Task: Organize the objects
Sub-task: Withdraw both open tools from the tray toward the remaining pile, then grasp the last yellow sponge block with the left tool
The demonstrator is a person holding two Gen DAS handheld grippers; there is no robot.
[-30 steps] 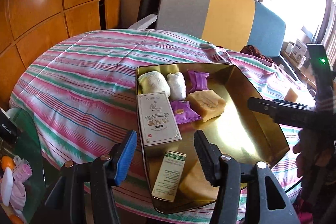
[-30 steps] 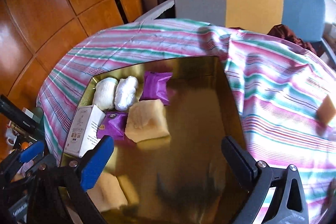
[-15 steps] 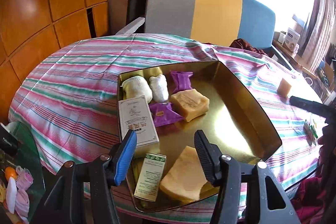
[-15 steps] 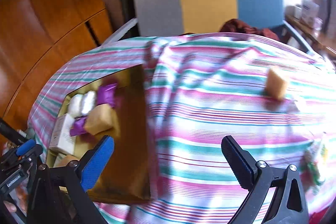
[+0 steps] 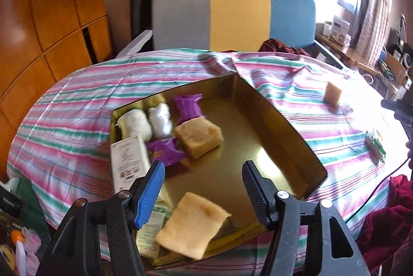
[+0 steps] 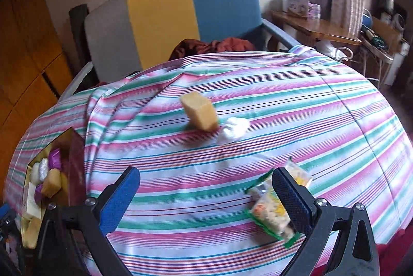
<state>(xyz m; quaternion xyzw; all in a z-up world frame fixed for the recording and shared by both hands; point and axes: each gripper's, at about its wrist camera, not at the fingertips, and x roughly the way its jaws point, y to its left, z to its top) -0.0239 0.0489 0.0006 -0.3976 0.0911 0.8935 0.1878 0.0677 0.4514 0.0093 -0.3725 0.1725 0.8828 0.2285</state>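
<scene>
Pink, green and white striped cloth (image 6: 258,100) covers the round table I am working over, with a grey, yellow and blue chair (image 5: 232,15) behind it and orange wooden panelling (image 5: 38,17) to the left. On my left wrist view, a shallow gold metal tray (image 5: 291,144) sits on the cloth, and my left gripper (image 5: 204,188) hangs over its near end with the jaws wide apart and nothing between them. Inside the tray I see two white wrapped bundles (image 5: 147,121) at the far left corner, a purple foil packet (image 5: 189,106) beside them, a second purple packet (image 5: 166,150), a tan soap-like block (image 5: 198,136) near the middle, a white printed carton (image 5: 129,159) along the left wall, and a pale yellow flat bar (image 5: 192,224) at the near end. My right gripper (image 6: 206,193) is spread open and empty above bare cloth, well apart from the tray. Ahead of it stands another tan block (image 6: 200,112), tilted, with a small crumpled white wrapper (image 6: 233,128) touching its right side. A clear green-edged snack packet (image 6: 271,206) lies just by my right finger (image 6: 291,198).
</scene>
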